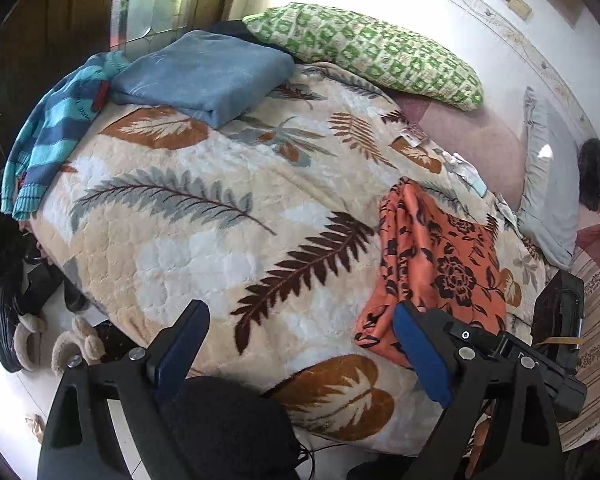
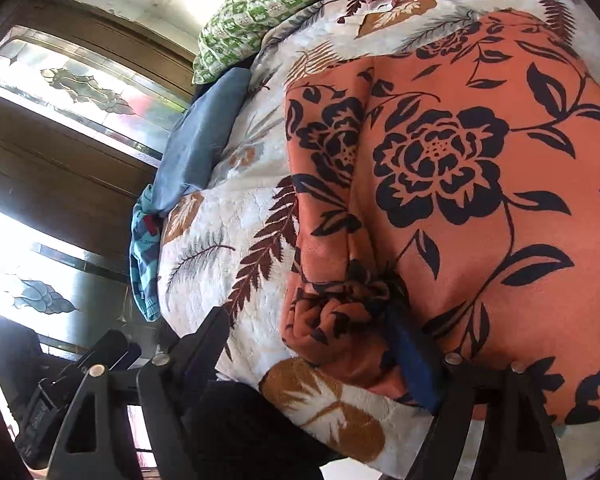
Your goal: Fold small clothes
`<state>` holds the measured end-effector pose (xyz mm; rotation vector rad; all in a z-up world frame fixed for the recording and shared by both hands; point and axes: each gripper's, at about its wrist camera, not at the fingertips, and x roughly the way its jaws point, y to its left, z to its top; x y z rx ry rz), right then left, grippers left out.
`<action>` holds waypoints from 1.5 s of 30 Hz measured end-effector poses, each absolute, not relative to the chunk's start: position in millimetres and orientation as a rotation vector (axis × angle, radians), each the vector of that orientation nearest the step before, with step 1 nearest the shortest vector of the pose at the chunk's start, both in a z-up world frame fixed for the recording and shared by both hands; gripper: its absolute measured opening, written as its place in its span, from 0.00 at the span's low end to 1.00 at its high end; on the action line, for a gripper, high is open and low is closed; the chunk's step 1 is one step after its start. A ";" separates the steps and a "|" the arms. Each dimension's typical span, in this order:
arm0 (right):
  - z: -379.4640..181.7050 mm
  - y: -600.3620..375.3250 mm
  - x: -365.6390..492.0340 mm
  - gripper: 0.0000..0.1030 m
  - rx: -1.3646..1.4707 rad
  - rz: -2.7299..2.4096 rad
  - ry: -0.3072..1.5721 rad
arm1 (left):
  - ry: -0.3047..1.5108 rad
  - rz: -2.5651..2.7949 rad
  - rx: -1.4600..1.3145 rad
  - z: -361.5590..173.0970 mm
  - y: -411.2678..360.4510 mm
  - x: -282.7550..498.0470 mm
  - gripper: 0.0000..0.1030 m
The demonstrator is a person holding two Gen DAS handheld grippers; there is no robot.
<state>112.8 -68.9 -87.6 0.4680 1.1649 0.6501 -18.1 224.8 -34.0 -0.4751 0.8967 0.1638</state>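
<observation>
Under bunched orange garment (image 2: 440, 184), right finger (image 2: 414, 364) partly hidden

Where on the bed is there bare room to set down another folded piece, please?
The middle of the leaf-print blanket lies bare, between the folded blue cloth, the striped sweater and the orange floral garment. The head end is crowded by the green pillow.

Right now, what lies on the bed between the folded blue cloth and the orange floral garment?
Nothing but bare leaf-print blanket: the left wrist view shows the folded blue cloth and orange floral garment well apart.
</observation>
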 end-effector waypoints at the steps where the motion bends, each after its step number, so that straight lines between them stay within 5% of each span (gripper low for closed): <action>1: -83.9 -76.9 110.9 0.80 0.483 0.663 1.157 | 0.890 0.144 -0.459 -29.4 217.0 -12.6 0.91; 9: -88.8 -191.2 73.0 0.80 0.870 0.592 1.024 | 0.883 -0.005 -0.299 -17.8 134.1 42.0 0.91; 16: -93.4 -269.5 59.0 0.80 0.990 0.517 0.975 | 1.125 0.151 -0.057 -109.3 104.6 78.7 0.91; 34: -126.3 -229.4 111.5 0.81 1.015 0.659 1.114 | 1.094 0.355 -0.265 -90.7 178.8 40.2 0.91; 40: -127.8 -230.7 110.6 0.81 1.021 0.651 1.107 | 0.958 0.083 -0.232 -43.6 117.0 44.1 0.91; 45: -129.7 -233.5 109.2 0.81 1.058 0.646 1.101 | 1.006 0.075 -0.086 -70.0 79.2 77.8 0.91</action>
